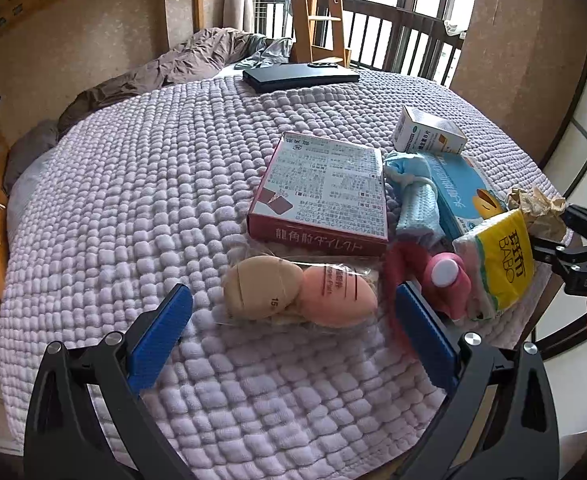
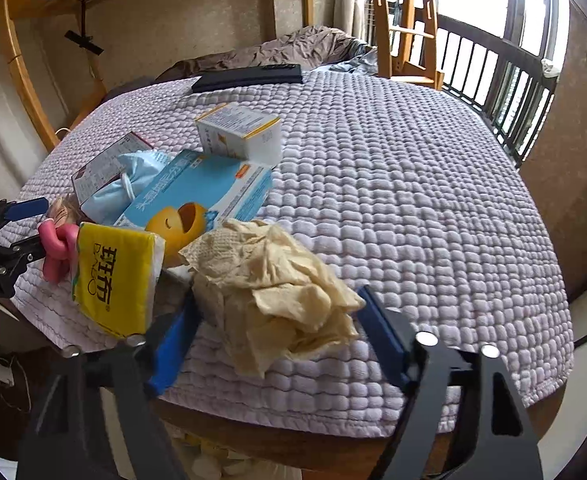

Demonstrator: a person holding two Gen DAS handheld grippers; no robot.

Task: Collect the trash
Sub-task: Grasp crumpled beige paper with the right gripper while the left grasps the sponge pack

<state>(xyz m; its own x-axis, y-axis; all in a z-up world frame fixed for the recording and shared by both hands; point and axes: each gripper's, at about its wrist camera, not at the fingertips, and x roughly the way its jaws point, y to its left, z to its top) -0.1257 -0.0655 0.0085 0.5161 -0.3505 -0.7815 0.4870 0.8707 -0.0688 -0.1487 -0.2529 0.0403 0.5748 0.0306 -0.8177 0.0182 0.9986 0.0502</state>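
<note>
a: what's on the quilted lilac bedspread [image 2: 393, 168], counted?

b: three boxes: one flat red-edged carton printed with small text [image 1: 325, 196], one flat light-blue carton with a yellow cartoon face [image 2: 201, 200] and one small white-and-orange carton [image 2: 241, 132] at its 12 o'clock. one crumpled pale-blue face mask [image 2: 121, 188] lies between the red and blue cartons. one clear packet with two egg-shaped makeup sponges, one beige and one pink [image 1: 297, 294], sits at 6 o'clock of the red carton. one pink plush toy with a white patch [image 1: 445, 284], one yellow tissue pack [image 2: 113, 280], and one flat black case [image 1: 301, 74] far off at 12 o'clock.

a: and the trash?

b: one crumpled beige paper wad [image 2: 269, 292], near the bed's front edge, at 4 o'clock of the yellow tissue pack.

a: the right gripper [image 2: 277, 336]?

b: its two blue pads flank the wad, one at 9 o'clock, one at 3 o'clock. the wad's edges reach both pads, but i cannot tell whether they press on it.

a: the left gripper [image 1: 293, 328]?

b: jaws spread wide, nothing clamped. the sponge packet lies just ahead between the two blue fingers [image 1: 161, 332], and the plush toy sits beside the 3 o'clock one.
</note>
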